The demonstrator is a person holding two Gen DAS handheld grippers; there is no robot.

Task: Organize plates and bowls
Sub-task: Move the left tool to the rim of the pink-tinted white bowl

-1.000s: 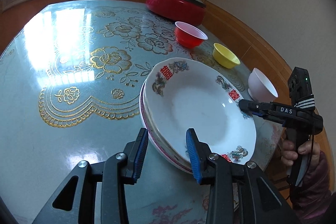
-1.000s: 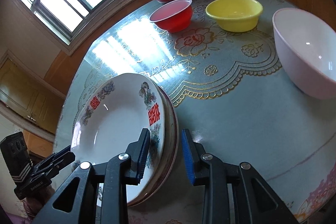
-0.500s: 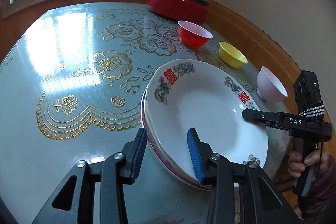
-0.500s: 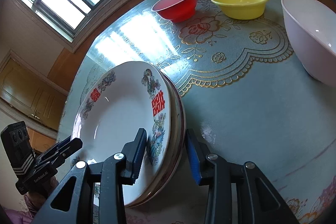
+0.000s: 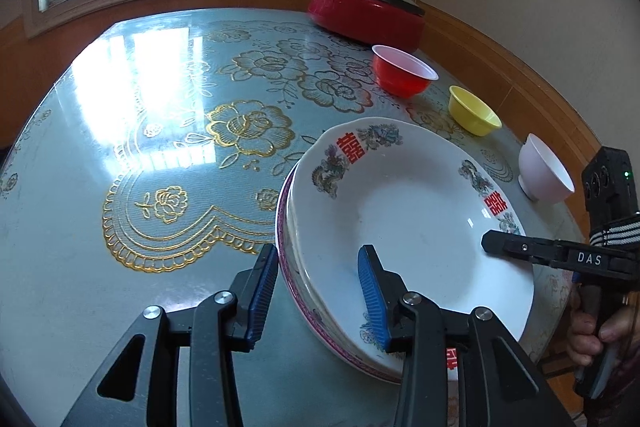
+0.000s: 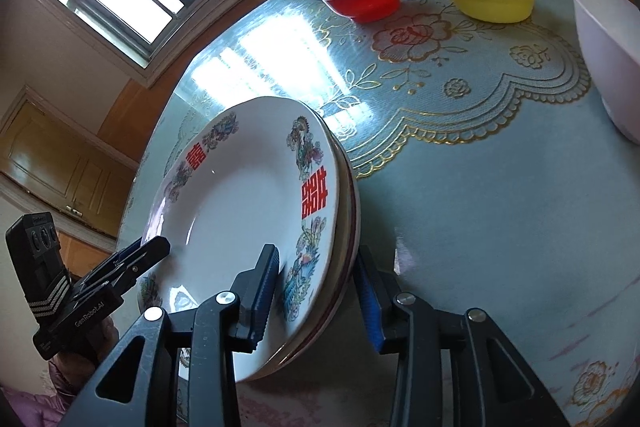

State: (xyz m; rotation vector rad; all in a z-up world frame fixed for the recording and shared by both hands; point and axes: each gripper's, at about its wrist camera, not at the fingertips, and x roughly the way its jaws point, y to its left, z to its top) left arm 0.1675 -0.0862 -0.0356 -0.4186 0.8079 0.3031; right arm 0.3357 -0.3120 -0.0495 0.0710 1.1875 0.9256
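A: Entry, plate stack [image 5: 408, 223]. Three plates, or so it appears from the rims, are seen nested on the desk [image 5: 120, 267], at roughly 5 o'clock of the desk in the left wrist view, near the edge. The top plate is white with red characters and floral motifs.

B: State of the tongs is requested.

A: The left tongs [image 5: 316, 291] are spread and straddle the stack's rim at its 7 o'clock; one pad is over the top plate, the other outside the rim, and no pressing is visible. The jaws are not yet pinched. The right tongs [image 6: 316, 291] are likewise spread astride the opposite rim, nothing being gripped as far as can be seen.

B: Progress is to be judged.

A: The plates are judged as already gathered. The bowls are not: a red bowl [image 5: 402, 75], a yellow bowl [image 5: 474, 111] and a white bowl [image 5: 544, 175] stand singly, apart, along the desk edge from 1 to 3 o'clock of the stack. A lidded red pot [image 5: 368, 11] is noted beyond them. Nesting of the bowls is taken as the remaining work.
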